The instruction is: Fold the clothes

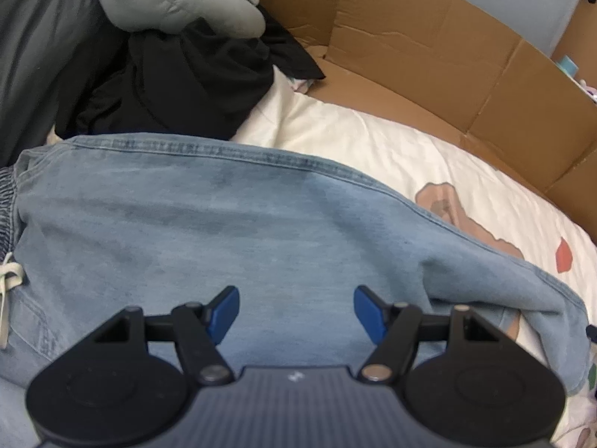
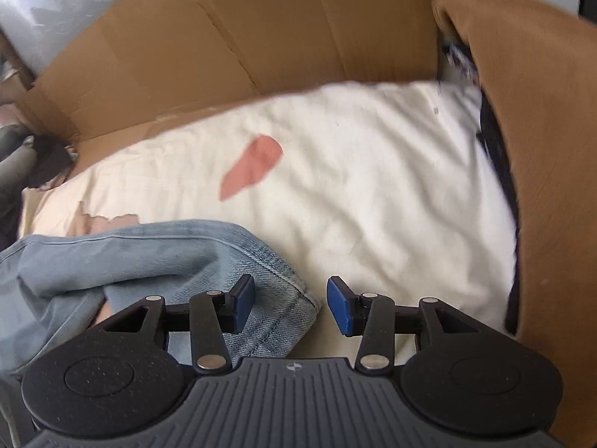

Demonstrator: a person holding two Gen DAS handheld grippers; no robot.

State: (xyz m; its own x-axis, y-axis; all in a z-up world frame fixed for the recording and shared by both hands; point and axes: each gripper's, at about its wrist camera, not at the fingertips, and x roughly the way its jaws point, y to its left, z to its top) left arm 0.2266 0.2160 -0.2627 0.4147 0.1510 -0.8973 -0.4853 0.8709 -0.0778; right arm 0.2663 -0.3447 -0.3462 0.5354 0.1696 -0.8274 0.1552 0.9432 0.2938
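Light blue faded denim jeans point(image 1: 261, 231) with darker blue stitched seams and an off-white drawstring point(image 1: 9, 283) lie on a cream white bedsheet point(image 2: 354, 171) printed with salmon pink, tan and red-orange patches. Beyond them sits a black garment point(image 1: 179, 86), a soft grey padded item point(image 1: 175, 0) on top of it, and a dark charcoal cloth point(image 1: 33, 56) beside it. Plain brown cardboard point(image 1: 429, 44) rings the bed. A caramel brown fabric point(image 2: 541, 149) lies at one side. Both left tongs point(image 1: 296, 313) and right tongs point(image 2: 291, 306) are black with bright blue pads.
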